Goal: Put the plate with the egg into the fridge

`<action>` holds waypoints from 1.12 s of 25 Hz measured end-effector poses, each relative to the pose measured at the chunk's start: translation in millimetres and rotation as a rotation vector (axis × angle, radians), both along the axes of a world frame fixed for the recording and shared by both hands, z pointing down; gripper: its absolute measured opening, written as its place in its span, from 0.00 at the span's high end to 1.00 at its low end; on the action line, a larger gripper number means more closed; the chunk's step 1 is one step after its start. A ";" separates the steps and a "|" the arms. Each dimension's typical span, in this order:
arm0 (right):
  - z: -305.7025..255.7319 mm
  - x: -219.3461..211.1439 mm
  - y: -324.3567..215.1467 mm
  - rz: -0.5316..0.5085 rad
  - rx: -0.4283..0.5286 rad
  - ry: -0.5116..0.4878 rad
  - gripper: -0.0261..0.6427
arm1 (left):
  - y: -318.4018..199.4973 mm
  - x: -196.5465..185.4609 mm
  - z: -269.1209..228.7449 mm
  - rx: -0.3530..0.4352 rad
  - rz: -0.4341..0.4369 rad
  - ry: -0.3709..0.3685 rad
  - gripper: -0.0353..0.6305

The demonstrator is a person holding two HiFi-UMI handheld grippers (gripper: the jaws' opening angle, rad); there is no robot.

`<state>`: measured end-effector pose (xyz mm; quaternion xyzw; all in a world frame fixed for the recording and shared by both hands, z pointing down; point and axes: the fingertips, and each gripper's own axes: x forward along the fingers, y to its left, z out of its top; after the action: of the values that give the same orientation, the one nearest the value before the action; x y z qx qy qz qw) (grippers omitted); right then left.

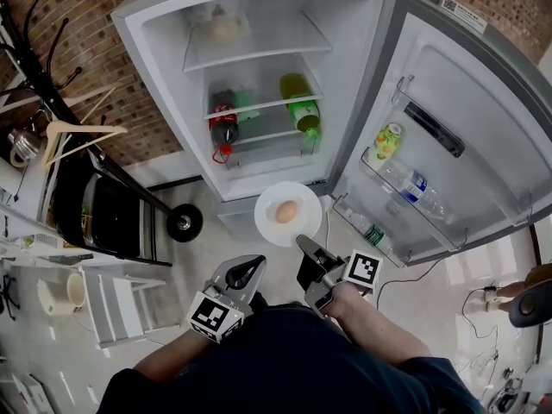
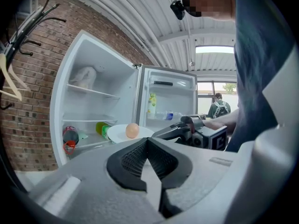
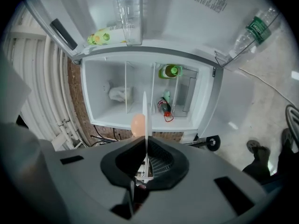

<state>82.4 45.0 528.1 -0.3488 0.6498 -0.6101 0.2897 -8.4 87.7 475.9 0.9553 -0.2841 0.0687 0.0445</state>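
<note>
A white plate [image 1: 274,224] with a brown egg [image 1: 286,212] on it hangs level in front of the open fridge [image 1: 259,158], below its lower shelves. My right gripper [image 1: 303,242] is shut on the plate's near rim. In the right gripper view the plate [image 3: 145,107] shows edge-on between the jaws, with the egg [image 3: 138,124] to its left. My left gripper [image 1: 249,268] is a little left of the plate, shut and holding nothing. The left gripper view shows the plate [image 2: 118,134], the egg [image 2: 132,130] and the right gripper [image 2: 183,128] past its closed jaws.
The fridge shelves hold a red-capped cola bottle [image 1: 223,128], a green bottle [image 1: 301,105] and a pale bag [image 1: 222,26] on top. The open door [image 1: 448,119] at right carries bottles [image 1: 412,185]. A rack, hangers and a wheel [image 1: 184,222] stand at left. A cable [image 1: 405,274] lies on the floor.
</note>
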 end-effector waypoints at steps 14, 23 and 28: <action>-0.2 -2.9 -70.8 0.024 -0.012 0.002 0.93 | -77.0 5.2 -3.4 0.006 0.038 0.025 0.94; -7.0 -22.9 -136.5 0.063 -0.016 -0.002 0.93 | -143.2 -19.1 -8.6 -0.004 0.070 0.030 0.94; -11.6 -32.0 -169.1 0.093 -0.016 0.008 0.93 | -175.0 -32.6 -7.8 0.006 0.114 0.019 0.94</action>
<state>50.4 -124.1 516.4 -0.3832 0.6293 -0.5997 0.3123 -41.0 -87.3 468.0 0.9706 -0.2292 0.0613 0.0403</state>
